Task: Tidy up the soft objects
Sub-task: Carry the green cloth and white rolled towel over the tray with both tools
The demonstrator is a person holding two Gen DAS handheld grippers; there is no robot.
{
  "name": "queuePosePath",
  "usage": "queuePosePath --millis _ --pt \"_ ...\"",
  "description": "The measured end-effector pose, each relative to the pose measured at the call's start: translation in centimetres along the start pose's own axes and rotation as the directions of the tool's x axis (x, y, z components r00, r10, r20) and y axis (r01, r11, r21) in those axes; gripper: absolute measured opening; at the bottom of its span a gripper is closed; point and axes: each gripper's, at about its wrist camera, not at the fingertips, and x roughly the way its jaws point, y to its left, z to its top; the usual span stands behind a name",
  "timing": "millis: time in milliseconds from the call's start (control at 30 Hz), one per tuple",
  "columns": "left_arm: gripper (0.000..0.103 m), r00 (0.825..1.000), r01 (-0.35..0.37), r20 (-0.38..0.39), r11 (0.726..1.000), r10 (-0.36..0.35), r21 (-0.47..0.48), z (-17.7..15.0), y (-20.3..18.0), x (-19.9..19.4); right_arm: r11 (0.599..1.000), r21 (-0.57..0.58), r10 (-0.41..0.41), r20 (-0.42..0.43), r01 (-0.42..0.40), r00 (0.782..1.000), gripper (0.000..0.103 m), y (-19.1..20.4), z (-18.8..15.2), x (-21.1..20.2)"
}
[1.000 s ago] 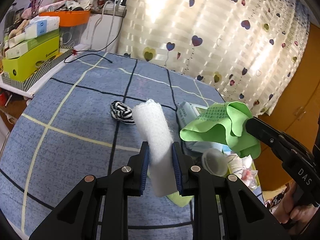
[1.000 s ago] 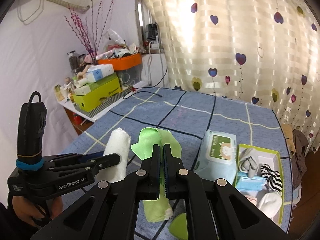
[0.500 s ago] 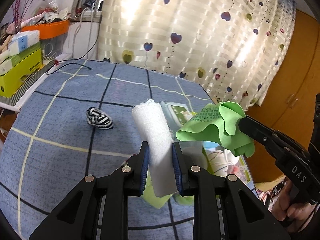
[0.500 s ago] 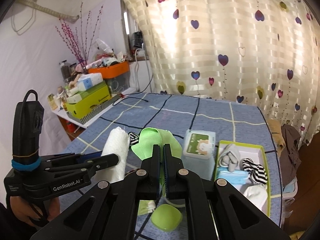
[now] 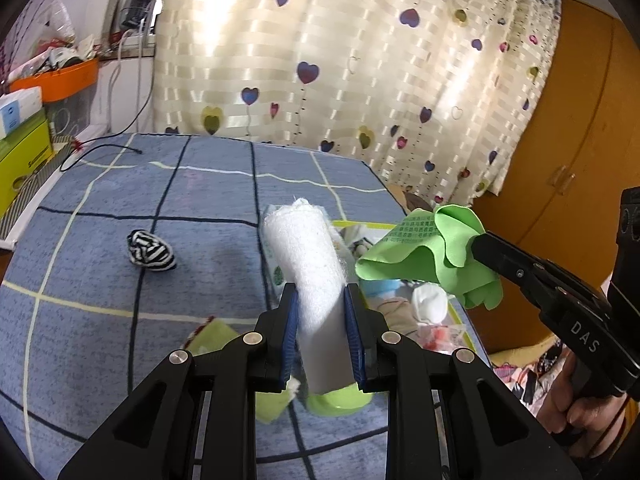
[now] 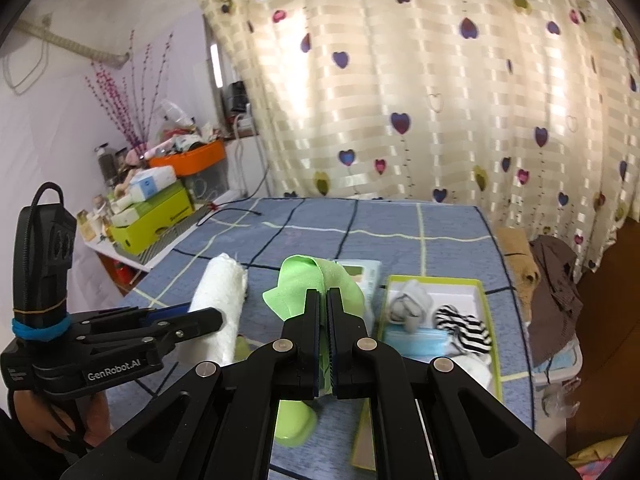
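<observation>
My left gripper [image 5: 319, 300] is shut on a rolled white towel [image 5: 308, 256] and holds it above the blue checked bed. The towel also shows in the right wrist view [image 6: 222, 312]. My right gripper [image 6: 324, 300] is shut on a green cloth [image 6: 308, 284], held up to the right of the towel; the cloth also shows in the left wrist view [image 5: 436, 252]. A green-rimmed box [image 6: 490, 320] on the bed holds a grey sock, a striped sock [image 6: 464, 328] and a blue mask. Another striped sock [image 5: 150, 250] lies loose on the bed.
A wipes pack [image 6: 360, 276] lies left of the box. A small green object [image 6: 294, 424] lies on the bed under my grippers. A cluttered shelf with a lime box [image 6: 152, 222] stands at the left. Curtains hang behind; the bed edge drops off at the right.
Both grippers have moved right and up, carrying the towel and the green cloth. The box with socks now sits just ahead of them; the loose striped sock has fallen further left.
</observation>
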Motion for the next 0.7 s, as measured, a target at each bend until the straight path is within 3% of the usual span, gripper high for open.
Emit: queuePosePath --millis 700 --pt "0.024 0.997 0.07 -0.049 0.995 -0.066 0.075 -0.2 -4.8 2.2 0.986 0.113 -0.119 -0.007 0.119 0.993 0.004 -7.4 -2.9 -2.9"
